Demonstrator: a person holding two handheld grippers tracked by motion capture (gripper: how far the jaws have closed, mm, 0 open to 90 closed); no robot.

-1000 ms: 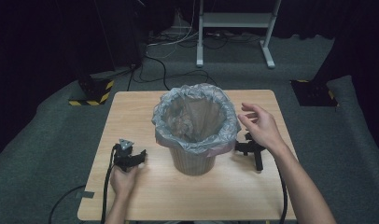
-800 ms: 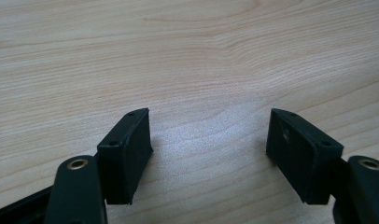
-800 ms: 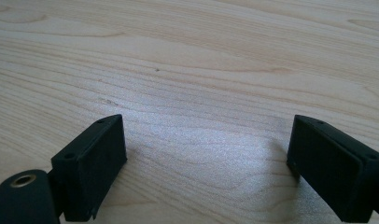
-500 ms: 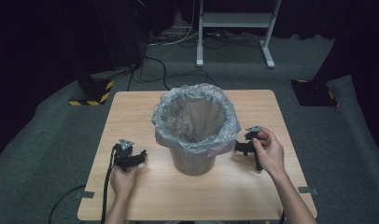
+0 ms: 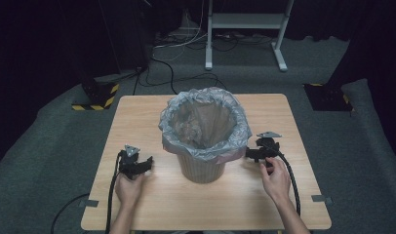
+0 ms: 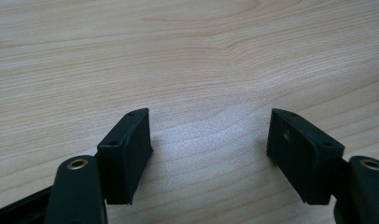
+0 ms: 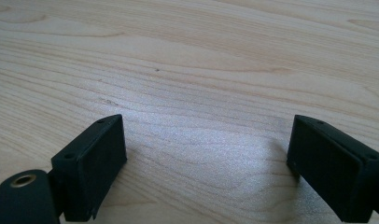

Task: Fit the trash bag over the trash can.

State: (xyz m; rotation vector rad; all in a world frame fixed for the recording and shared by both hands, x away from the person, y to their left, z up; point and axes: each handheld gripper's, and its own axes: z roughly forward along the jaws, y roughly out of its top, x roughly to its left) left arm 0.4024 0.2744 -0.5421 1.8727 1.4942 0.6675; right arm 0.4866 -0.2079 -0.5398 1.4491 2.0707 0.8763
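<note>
Bin (image 5: 202,161) w/ grey liner (image 5: 204,124) sitting at table (image 5: 293,204) centre, liner looking fitted over rim; left gripper (image 5: 136,165) at bin's 8 o'clock, right gripper (image 5: 257,151) at 3, both resting on wood w/ jaws apart, holding 0 items — task prob. finishing.
</note>
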